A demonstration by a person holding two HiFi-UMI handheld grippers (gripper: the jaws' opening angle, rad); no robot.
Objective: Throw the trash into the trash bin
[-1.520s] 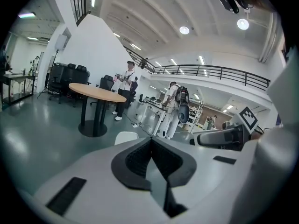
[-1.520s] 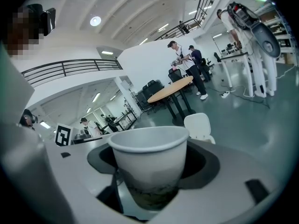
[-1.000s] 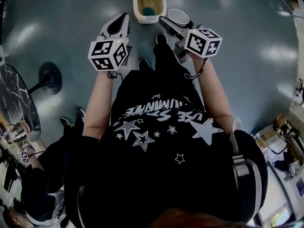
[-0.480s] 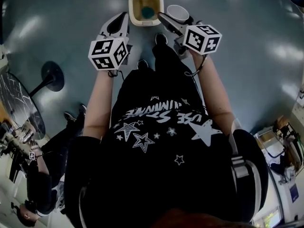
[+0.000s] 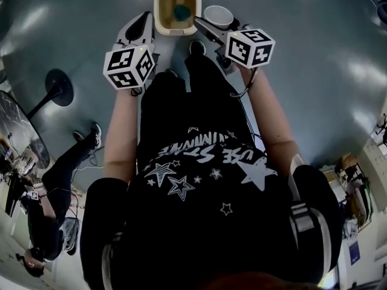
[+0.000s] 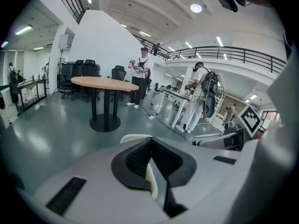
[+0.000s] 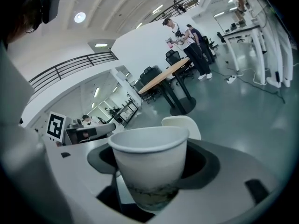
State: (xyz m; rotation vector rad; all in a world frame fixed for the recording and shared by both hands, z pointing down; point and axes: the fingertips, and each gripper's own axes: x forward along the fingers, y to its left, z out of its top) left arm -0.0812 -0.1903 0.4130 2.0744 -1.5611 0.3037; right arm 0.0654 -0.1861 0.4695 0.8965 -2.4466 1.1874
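The white trash bin (image 5: pixel 163 18) stands open on the floor ahead, a teal scrap (image 5: pixel 181 11) lying inside it. My right gripper (image 5: pixel 208 24) is shut on a white paper cup (image 5: pixel 218 16), held upright just right of the bin's opening. In the right gripper view the cup (image 7: pixel 149 167) fills the space between the jaws, stained near its base, with the bin's lid (image 7: pixel 185 124) behind it. My left gripper (image 5: pixel 145 18) hangs just left of the bin, shut and holding nothing. In the left gripper view (image 6: pixel 150 143) its dark pads meet at the tip.
A round wooden table (image 6: pixel 103 84) on a black pedestal stands farther off, and its base (image 5: pixel 54 86) shows at the left of the head view. Several people (image 6: pixel 140 76) stand by desks beyond. A seated person's legs (image 5: pixel 66 168) lie at the lower left.
Both grippers have moved forward and a little down towards the bin. The cup now sits right beside the bin's opening. Neither grip has changed.
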